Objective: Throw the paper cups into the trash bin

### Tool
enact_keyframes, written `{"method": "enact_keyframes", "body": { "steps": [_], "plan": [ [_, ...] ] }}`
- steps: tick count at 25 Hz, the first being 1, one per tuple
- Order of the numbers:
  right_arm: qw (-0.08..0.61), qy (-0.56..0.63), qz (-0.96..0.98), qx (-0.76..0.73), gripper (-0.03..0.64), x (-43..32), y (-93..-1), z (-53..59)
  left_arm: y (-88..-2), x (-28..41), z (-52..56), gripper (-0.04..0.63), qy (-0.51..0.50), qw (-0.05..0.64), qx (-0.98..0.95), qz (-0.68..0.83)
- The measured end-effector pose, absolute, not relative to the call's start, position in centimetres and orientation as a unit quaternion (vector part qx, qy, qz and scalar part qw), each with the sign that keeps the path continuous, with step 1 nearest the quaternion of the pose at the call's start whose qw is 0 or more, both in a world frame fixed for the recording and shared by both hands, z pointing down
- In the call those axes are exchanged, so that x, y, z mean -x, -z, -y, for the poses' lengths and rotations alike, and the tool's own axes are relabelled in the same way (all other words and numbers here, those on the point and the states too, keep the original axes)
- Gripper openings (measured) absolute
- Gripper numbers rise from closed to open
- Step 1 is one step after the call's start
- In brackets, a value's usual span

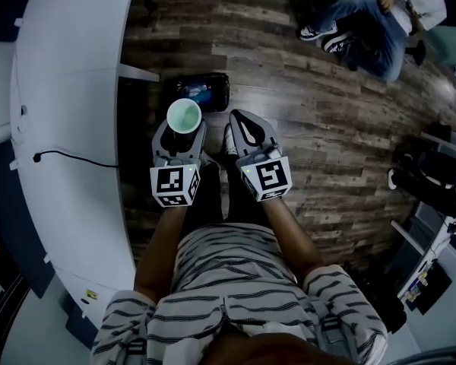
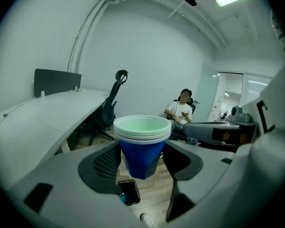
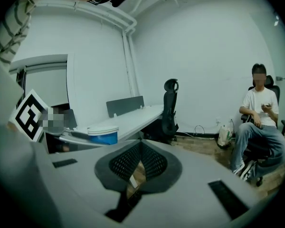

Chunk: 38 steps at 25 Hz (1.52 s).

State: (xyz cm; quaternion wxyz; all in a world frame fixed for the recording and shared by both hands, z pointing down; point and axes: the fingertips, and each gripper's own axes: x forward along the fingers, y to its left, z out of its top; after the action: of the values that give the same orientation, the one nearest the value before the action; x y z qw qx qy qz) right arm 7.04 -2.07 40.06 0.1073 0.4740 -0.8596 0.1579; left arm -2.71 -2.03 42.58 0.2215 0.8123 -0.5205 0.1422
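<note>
Stacked blue paper cups [image 2: 142, 146] are clamped in the left gripper [image 1: 179, 139] over the black trash bin [image 1: 200, 91]; the right gripper [image 3: 140, 163] jaws are pressed together.

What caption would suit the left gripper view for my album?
The left gripper holds stacked blue paper cups, with a black trash bin below.
</note>
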Motion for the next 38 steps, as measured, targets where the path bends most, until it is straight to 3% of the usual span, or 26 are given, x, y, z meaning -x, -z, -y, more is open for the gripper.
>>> {"method": "enact_keyframes", "body": {
  "steps": [24, 38],
  "plan": [
    [0.136, -0.198, 0.850, -0.469, 0.008, -6.7, -49.4, 0.7, -57.6, 3.3, 1.4, 0.293, -0.181, 0.312, -0.764, 0.535],
    [0.150, -0.223, 0.834, -0.483, 0.008, -8.9, -53.7, 0.8, -64.4, 1.7, 2.1, 0.293, -0.231, 0.315, -0.751, 0.532]
  ]
}}
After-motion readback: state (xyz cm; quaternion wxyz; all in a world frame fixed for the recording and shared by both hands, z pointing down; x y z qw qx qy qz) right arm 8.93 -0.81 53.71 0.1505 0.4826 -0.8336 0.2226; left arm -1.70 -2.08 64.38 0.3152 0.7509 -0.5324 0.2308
